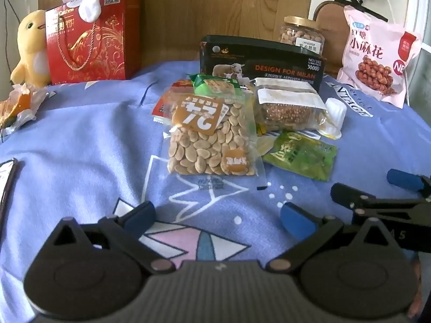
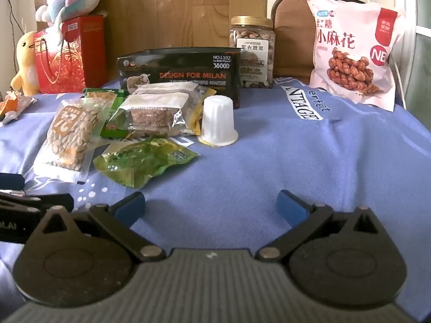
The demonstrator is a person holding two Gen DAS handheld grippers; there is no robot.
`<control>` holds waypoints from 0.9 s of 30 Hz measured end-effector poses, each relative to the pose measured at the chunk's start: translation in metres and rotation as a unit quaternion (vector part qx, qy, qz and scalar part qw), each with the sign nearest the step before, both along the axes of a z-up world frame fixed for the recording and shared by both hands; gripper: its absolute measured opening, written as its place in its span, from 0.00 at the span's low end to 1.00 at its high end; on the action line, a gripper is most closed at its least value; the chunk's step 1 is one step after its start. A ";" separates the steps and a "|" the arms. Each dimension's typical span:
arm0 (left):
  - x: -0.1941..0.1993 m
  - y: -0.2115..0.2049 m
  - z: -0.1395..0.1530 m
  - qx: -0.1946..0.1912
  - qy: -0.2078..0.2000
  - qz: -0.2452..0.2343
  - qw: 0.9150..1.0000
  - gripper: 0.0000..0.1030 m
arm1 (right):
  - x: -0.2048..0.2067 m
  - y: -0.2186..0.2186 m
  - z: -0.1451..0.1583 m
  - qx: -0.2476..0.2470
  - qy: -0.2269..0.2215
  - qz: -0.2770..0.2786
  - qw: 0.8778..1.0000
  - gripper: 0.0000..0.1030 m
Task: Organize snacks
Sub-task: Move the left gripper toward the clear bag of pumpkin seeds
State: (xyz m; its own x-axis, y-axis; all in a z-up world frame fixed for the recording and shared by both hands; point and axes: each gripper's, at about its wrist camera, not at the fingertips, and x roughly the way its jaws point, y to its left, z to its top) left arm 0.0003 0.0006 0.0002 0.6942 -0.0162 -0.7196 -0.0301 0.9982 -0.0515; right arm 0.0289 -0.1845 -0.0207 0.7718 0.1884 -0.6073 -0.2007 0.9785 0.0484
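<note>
A pile of snacks lies on the blue cloth [image 1: 80, 140]: a clear bag of broad beans [image 1: 207, 140] [image 2: 70, 134], a green packet [image 1: 301, 156] [image 2: 142, 161], a clear pack of brown bars [image 1: 285, 105] [image 2: 159, 113], a white jelly cup [image 1: 335, 115] [image 2: 218, 121] and a green-topped pack [image 1: 215, 84]. My left gripper [image 1: 218, 218] is open and empty, just short of the bean bag. My right gripper [image 2: 211, 206] is open and empty, to the right of the green packet; it also shows in the left wrist view [image 1: 377, 188].
A black box [image 1: 258, 62] [image 2: 183, 67], a nut jar [image 1: 301, 35] [image 2: 252, 53] and a pink snack bag [image 1: 377, 56] [image 2: 355, 51] stand behind. A red gift bag [image 1: 89, 40] [image 2: 67, 53], plush toys [image 1: 29, 48] and a phone [image 1: 6, 177] are at left.
</note>
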 end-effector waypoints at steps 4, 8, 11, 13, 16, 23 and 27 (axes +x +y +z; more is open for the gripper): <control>0.003 -0.001 0.001 -0.006 -0.002 0.003 1.000 1.00 | 0.001 -0.001 0.000 0.002 0.000 0.000 1.000 1.00; -0.007 -0.003 0.009 -0.014 -0.006 0.007 1.000 1.00 | -0.002 -0.003 0.002 0.011 -0.001 0.000 1.000 1.00; -0.008 -0.002 0.013 -0.033 -0.013 0.008 0.999 1.00 | -0.001 -0.001 0.001 0.021 -0.003 -0.002 1.000 1.00; -0.018 0.005 0.012 -0.045 -0.034 0.013 0.998 1.00 | 0.002 -0.004 0.002 0.032 -0.003 -0.003 0.999 1.00; -0.023 0.008 0.014 -0.050 -0.047 0.024 0.997 1.00 | -0.003 -0.013 0.002 0.044 -0.010 0.003 0.999 1.00; -0.028 0.017 0.008 -0.079 -0.043 0.023 0.996 1.00 | -0.003 -0.013 0.002 0.046 -0.010 0.003 0.999 1.00; -0.027 0.016 0.007 -0.078 -0.042 0.023 0.996 1.00 | -0.004 -0.013 0.002 0.050 -0.011 0.003 0.999 1.00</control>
State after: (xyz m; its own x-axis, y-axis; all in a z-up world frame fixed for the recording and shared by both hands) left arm -0.0270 0.0163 0.0077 0.7549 -0.0892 -0.6498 -0.0648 0.9757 -0.2092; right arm 0.0253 -0.1971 -0.0192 0.7831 0.2521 -0.5685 -0.2091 0.9677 0.1411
